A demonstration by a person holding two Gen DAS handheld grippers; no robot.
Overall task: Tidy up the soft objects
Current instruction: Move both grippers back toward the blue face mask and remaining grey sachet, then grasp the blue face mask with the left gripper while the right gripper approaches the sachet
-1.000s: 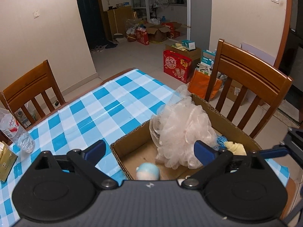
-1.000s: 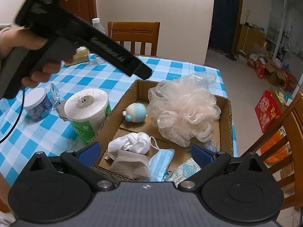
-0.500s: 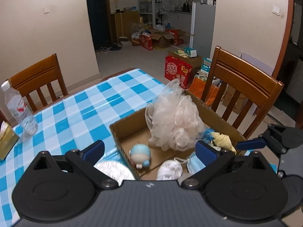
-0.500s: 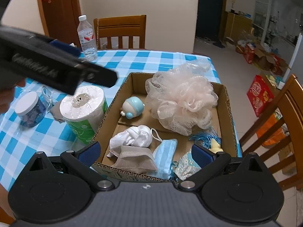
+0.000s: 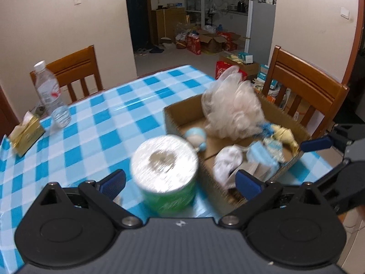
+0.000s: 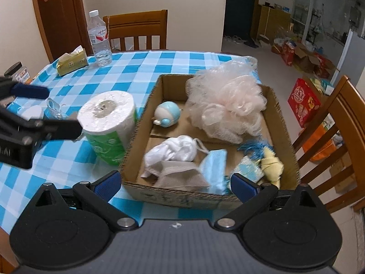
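Hovering low over the checked surface [image 6: 159, 68], the left gripper [image 5: 180, 180] spreads wide and empty, the roll [image 5: 164, 171] standing between its fingers. The right gripper [image 6: 174, 183], equally wide and empty, levels at the box [image 6: 182, 196] edge. Inside lie the loofah [image 6: 225, 105] at 12 o'clock, masks [image 6: 213, 166] at 6.

Cream walls [image 6: 194, 6], wooden chairs [image 5: 303, 86], cluttered boxes [image 5: 212, 41] beyond a dark doorway [image 6: 239, 6].
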